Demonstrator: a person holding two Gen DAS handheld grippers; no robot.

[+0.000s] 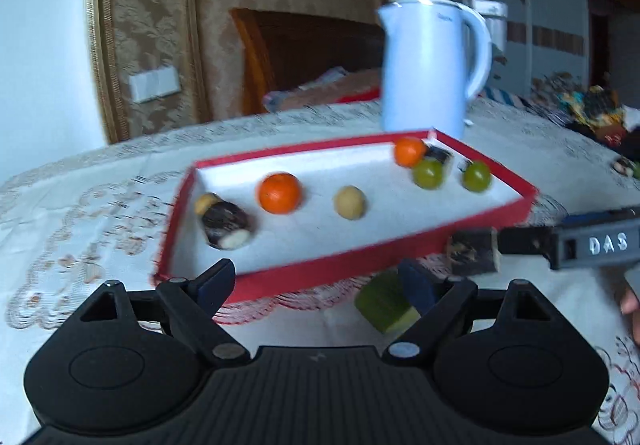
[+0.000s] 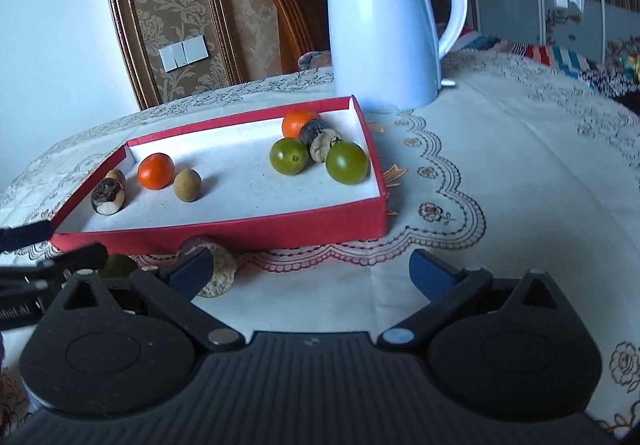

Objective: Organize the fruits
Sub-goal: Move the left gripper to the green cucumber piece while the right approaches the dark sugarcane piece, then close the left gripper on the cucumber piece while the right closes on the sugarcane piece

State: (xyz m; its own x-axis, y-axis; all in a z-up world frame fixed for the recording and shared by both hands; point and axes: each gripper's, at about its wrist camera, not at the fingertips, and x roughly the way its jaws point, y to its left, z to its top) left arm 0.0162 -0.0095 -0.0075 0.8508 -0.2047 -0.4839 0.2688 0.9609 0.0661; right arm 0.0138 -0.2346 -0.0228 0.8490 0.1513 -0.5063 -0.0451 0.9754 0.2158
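Note:
A red box point(image 2: 224, 235) with a white floor holds two orange fruits point(image 2: 156, 171), two green fruits point(image 2: 346, 162), a tan round fruit point(image 2: 187, 185) and dark brown water chestnuts point(image 2: 108, 197). The box also shows in the left wrist view point(image 1: 320, 269). My left gripper point(image 1: 316, 283) is open; a green fruit point(image 1: 384, 303) lies on the cloth by its right finger. My right gripper point(image 2: 316, 271) is open and empty; a brown chestnut point(image 2: 218, 273) lies on the cloth just past its left finger. In the left view the right gripper's finger point(image 1: 524, 241) touches that chestnut point(image 1: 474, 251).
A white electric kettle point(image 2: 384, 25) stands behind the box on the embroidered tablecloth point(image 2: 500, 185). A wooden chair back point(image 2: 296, 13) and patterned wall are beyond. Clothes lie at the far right point(image 1: 588, 109).

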